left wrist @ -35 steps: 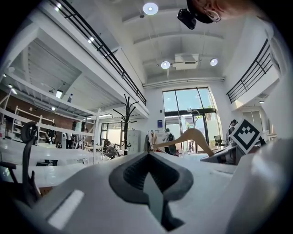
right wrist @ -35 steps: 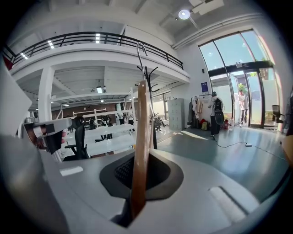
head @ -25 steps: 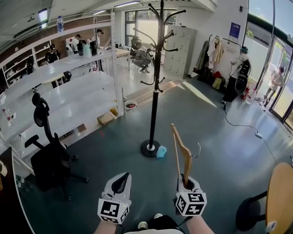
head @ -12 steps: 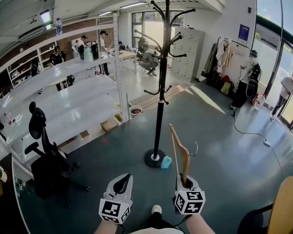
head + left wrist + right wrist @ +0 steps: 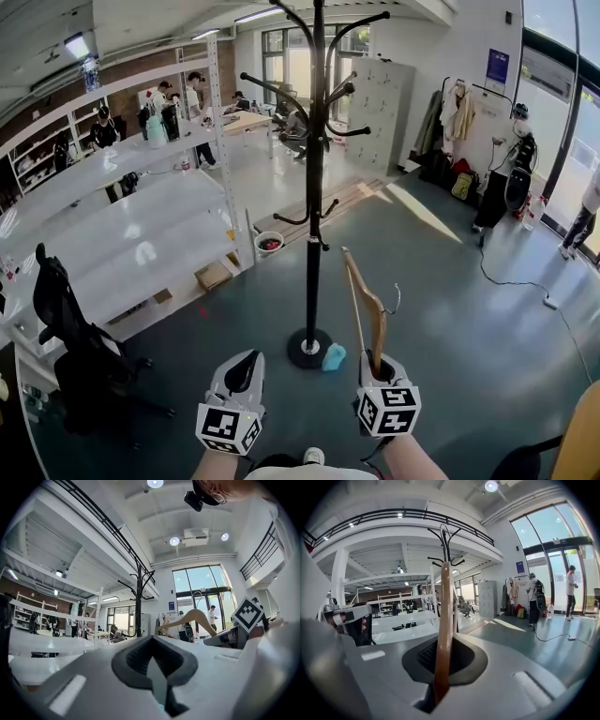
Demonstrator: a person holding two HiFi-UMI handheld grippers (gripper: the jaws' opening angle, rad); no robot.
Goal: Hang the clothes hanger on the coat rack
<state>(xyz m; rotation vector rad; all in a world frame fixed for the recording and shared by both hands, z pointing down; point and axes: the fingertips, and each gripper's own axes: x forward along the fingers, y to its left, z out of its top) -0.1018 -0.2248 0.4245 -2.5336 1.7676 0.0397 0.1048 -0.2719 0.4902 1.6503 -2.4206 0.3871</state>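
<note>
The black coat rack (image 5: 314,234) stands on a round base (image 5: 307,349) on the grey floor, just ahead of both grippers. My right gripper (image 5: 380,366) is shut on the lower end of a wooden clothes hanger (image 5: 368,300). The hanger stands upright, its metal hook (image 5: 397,298) pointing right, and it is a little right of the pole, apart from it. In the right gripper view the hanger (image 5: 444,620) rises from between the jaws in front of the coat rack (image 5: 446,543). My left gripper (image 5: 246,364) is shut and holds nothing. In the left gripper view the coat rack (image 5: 138,602) shows ahead.
A small light-blue object (image 5: 334,357) lies against the rack's base. A black office chair (image 5: 75,347) and long white shelves (image 5: 141,225) are to the left. A wooden table edge (image 5: 583,436) is at the lower right. A cable (image 5: 525,281) runs across the floor. Several people are far back.
Both grippers and the hanger have come closer to the coat rack, whose base now lies just ahead of them. The chair has slid toward the left edge. The grip on the hanger is unchanged.
</note>
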